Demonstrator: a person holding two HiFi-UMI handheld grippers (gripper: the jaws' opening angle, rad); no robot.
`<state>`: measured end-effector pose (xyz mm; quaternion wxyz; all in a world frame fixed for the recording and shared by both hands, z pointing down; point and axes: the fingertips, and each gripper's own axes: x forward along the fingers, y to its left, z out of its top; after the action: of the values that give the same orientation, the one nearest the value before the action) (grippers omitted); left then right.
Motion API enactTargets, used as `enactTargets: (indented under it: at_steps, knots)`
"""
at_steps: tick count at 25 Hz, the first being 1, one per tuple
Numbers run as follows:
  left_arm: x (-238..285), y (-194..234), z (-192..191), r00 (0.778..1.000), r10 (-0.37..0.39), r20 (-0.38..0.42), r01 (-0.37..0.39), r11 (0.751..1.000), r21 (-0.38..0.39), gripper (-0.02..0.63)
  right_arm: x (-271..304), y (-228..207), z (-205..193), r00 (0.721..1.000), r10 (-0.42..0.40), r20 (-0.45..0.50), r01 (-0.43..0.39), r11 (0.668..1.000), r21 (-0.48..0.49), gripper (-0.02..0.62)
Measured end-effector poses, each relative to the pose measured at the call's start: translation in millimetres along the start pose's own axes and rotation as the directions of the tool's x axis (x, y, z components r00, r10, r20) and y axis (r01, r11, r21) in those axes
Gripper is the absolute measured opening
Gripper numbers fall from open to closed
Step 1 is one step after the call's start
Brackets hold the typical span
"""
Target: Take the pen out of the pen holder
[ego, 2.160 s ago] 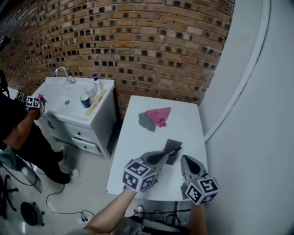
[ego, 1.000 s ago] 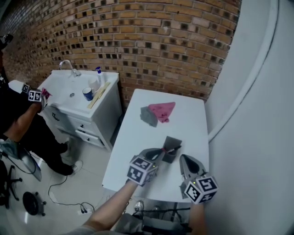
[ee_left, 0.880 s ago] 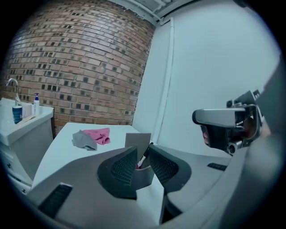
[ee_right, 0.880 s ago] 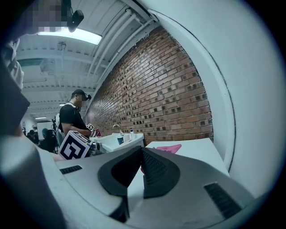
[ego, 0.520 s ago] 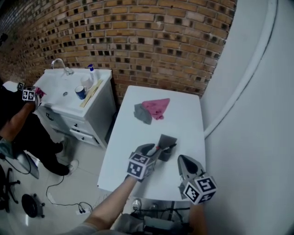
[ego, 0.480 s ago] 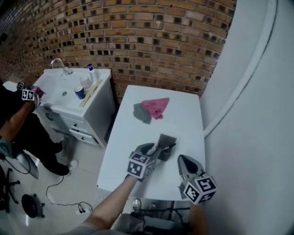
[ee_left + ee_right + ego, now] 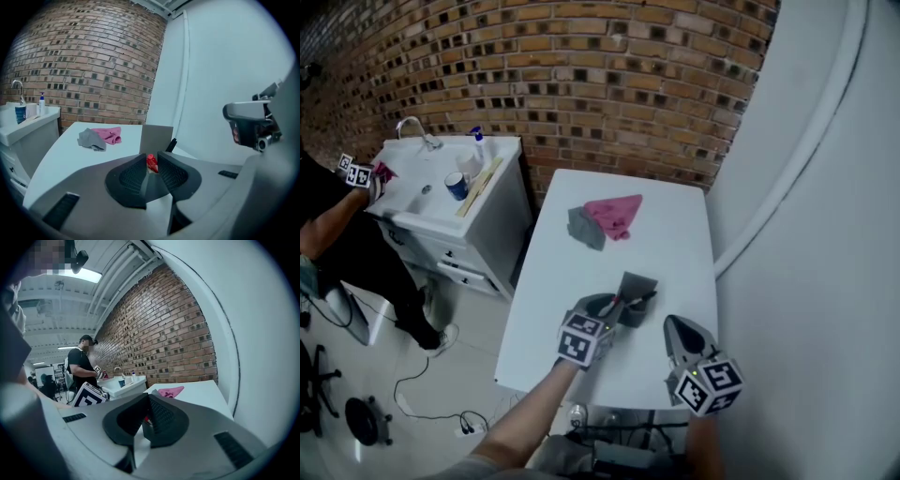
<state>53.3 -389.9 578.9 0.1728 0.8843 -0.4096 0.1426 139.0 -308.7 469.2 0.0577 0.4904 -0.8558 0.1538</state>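
Evidently the left gripper sits low against the pen holder, centre frame, ready to draw. Its jaws, just closing, pinch the red end of the pen. The right gripper, jaws together and empty, hangs lower right, clear of the work.

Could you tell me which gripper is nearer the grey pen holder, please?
Left. The left gripper sits at the grey pen holder, its jaws just closing on the red-tipped pen; the right gripper hangs apart, further back.

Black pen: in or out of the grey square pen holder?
In: black pen sticks up from grey square pen holder, leaning on its rim.
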Motion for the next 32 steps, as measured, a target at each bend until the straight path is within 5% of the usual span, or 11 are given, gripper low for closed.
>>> enactTargets:
  at_steps: [18, 32]
  knots:
    - [-33.8, -4.6, 51.0, 0.993, -0.026, 0.118, 0.021, 0.999, 0.038, 0.064, 8.8, 14.1, 14.3, 0.999, 0.022, 0.040, -0.022, 1.000, -0.009, -0.009]
    - [-99.4, -27.3, 121.2, 0.957, -0.052, 0.285, 0.037, 0.998, 0.059, 0.064, -3.2, 29.1, 43.6, 0.991, 0.043, 0.130, -0.037, 0.998, -0.048, -0.008]
